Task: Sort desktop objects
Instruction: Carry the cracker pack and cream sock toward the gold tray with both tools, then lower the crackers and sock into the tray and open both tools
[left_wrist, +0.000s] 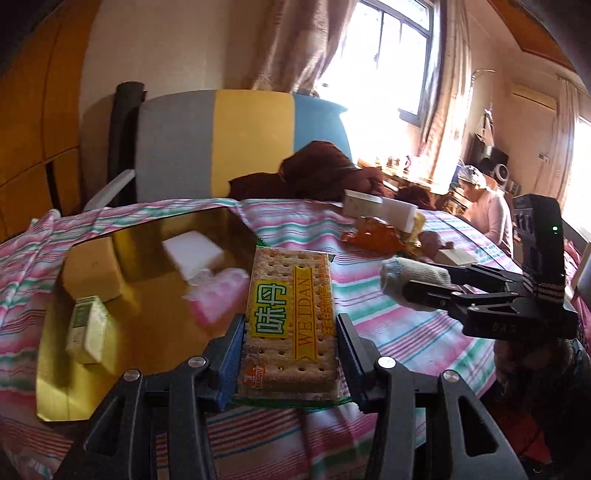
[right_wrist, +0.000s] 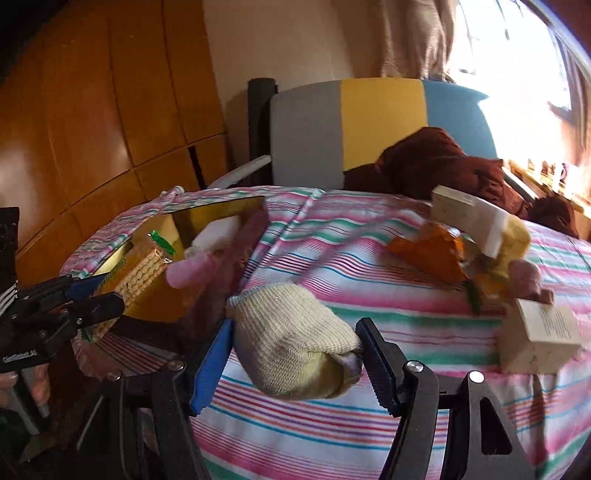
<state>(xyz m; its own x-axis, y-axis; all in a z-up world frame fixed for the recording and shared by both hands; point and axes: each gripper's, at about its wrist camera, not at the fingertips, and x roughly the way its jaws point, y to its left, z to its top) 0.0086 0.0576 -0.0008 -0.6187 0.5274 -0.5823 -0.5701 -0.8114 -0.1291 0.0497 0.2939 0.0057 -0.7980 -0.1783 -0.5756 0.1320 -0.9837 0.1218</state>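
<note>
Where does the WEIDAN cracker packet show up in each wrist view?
Left wrist: cracker packet at bottom centre, clamped between the left gripper's fingers.
Right wrist: same packet at far left, over the gold tray.
Shared landmark: grey, yellow and blue chair back.

A grey, yellow and blue chair (left_wrist: 221, 144) stands behind a crumpled brown garment (right_wrist: 436, 162).

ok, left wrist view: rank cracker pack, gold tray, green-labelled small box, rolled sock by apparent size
1. gold tray
2. cracker pack, inflated by nearness to the lens
3. small box and rolled sock: too alike to rank
</note>
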